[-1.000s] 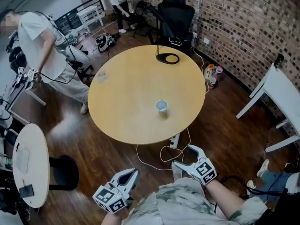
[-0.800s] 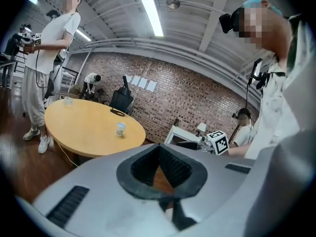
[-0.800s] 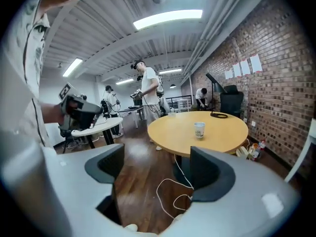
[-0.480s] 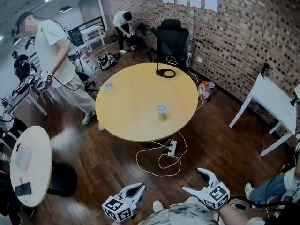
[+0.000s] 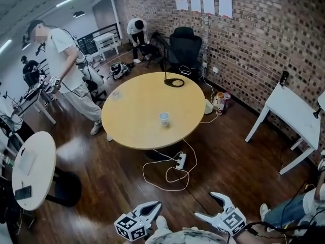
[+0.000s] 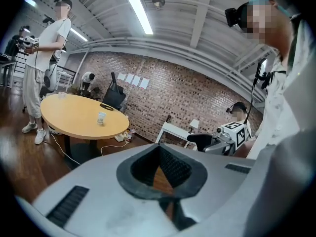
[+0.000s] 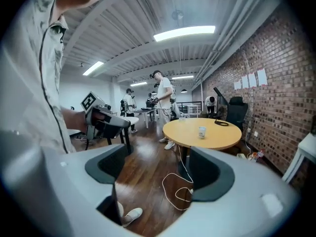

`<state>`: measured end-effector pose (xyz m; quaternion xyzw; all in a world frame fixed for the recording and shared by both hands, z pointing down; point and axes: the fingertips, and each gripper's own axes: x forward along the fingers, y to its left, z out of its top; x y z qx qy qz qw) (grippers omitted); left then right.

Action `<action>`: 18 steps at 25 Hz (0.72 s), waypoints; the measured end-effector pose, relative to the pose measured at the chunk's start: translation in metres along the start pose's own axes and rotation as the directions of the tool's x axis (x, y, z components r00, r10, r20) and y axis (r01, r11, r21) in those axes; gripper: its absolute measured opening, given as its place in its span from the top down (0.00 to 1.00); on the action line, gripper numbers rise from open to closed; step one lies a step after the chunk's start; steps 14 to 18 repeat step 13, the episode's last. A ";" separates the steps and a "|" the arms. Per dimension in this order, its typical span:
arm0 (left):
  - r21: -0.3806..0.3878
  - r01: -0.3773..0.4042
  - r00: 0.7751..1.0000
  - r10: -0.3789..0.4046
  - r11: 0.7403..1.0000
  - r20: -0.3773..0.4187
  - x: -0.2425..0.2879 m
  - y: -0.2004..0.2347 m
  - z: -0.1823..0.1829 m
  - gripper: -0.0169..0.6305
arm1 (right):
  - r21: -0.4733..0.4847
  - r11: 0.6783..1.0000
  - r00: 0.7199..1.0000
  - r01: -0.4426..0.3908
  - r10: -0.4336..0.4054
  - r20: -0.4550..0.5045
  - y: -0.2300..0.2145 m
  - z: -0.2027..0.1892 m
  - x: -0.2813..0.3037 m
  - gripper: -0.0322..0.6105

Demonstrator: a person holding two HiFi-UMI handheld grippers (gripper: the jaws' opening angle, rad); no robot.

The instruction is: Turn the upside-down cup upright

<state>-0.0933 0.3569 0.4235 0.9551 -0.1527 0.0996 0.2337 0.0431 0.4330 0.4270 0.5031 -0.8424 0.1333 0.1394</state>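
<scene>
A small pale cup (image 5: 164,118) stands alone on the round wooden table (image 5: 137,128), too small here to tell which way up it is. It also shows far off in the left gripper view as the cup (image 6: 101,117) and in the right gripper view as the cup (image 7: 202,131). Both grippers are over the floor, well short of the table. My left gripper (image 5: 158,204) is shut, tips together, nothing in it. My right gripper (image 5: 204,205) is open and empty, its jaws spread wide.
A power strip (image 5: 179,160) with looped white cable lies on the floor between me and the table. A black ring-shaped stand (image 5: 174,82) sits on the table's far side. A person (image 5: 66,65) stands left of the table. A small white table (image 5: 30,169) and a white desk (image 5: 294,111) flank the room.
The view has pulled back from the table, so the cup is farther off and smaller. Both grippers sit lower in the frame. The cup has not moved on the table.
</scene>
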 end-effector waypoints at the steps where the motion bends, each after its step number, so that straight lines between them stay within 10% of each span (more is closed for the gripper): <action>1: -0.004 -0.002 1.000 0.002 1.000 0.002 0.001 -0.009 -0.004 0.97 | 0.005 1.000 1.000 0.001 -0.001 -0.003 0.000 -0.005 -0.008 0.32; 18: -0.006 -0.062 0.998 0.062 0.998 0.017 -0.022 -0.043 -0.020 0.97 | -0.015 0.999 0.999 -0.048 0.049 0.008 0.017 -0.012 -0.032 0.32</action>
